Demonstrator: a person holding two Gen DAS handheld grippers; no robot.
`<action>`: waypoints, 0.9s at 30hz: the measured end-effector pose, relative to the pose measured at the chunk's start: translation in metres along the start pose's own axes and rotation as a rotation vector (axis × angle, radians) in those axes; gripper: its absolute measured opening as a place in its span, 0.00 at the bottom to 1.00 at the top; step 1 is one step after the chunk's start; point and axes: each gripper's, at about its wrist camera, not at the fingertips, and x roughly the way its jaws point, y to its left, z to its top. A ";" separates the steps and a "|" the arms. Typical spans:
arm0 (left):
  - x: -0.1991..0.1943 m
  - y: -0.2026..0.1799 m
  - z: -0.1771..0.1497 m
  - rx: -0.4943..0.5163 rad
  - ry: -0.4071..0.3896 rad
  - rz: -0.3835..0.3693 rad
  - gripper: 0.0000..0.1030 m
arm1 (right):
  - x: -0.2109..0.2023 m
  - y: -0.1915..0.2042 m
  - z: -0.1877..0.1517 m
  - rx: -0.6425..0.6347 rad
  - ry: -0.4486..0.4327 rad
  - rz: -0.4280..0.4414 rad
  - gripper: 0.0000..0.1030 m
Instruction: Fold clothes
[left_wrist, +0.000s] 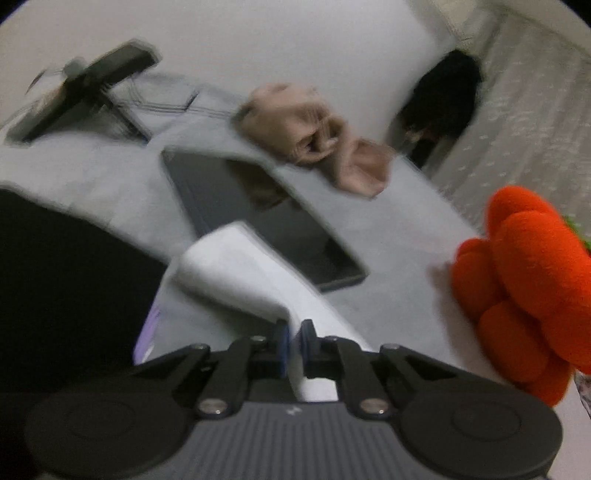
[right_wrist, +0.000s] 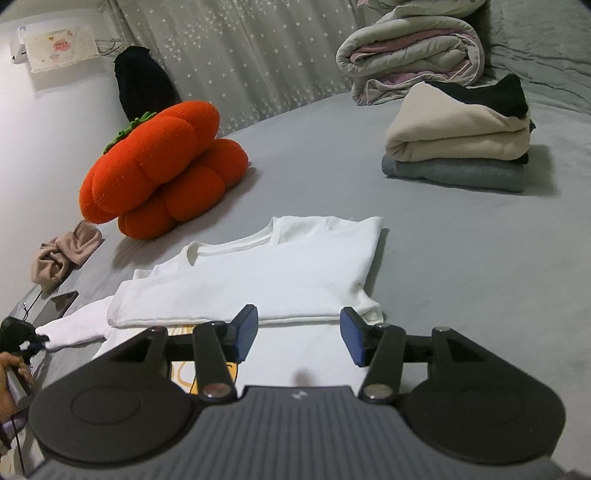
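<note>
- A white sweatshirt lies on a grey bed, its top part folded down over the body, neckline facing away.
- One sleeve trails out to the left side. The left gripper is pinched tight on this white sleeve, lifting it off the bed.
- The right gripper hovers over the shirt's near edge, jaws spread wide, holding nothing.
- To do this fold well, I judge the sleeve should be carried across the body and laid flat, edges lined up, while the free gripper steadies the cloth.
- The sweatshirt looks thick, soft and matte, with a ribbed collar; it should hold a crease loosely.
- A plump orange pumpkin cushion sits just beyond the shirt.
- A stack of folded clothes, cream, black and grey, rests well apart on the right, with a rolled quilt behind.
- A crumpled beige cloth and a dark flat tablet lie at the left.
</note>
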 end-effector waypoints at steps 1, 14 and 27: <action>-0.005 -0.003 0.001 0.008 -0.016 -0.025 0.06 | 0.001 0.000 0.000 0.000 0.001 0.002 0.52; -0.056 -0.079 0.014 -0.004 -0.075 -0.388 0.06 | 0.000 0.004 -0.002 -0.005 0.005 0.015 0.52; -0.100 -0.174 -0.023 0.015 0.011 -0.642 0.06 | -0.006 0.000 -0.001 -0.002 -0.003 0.020 0.52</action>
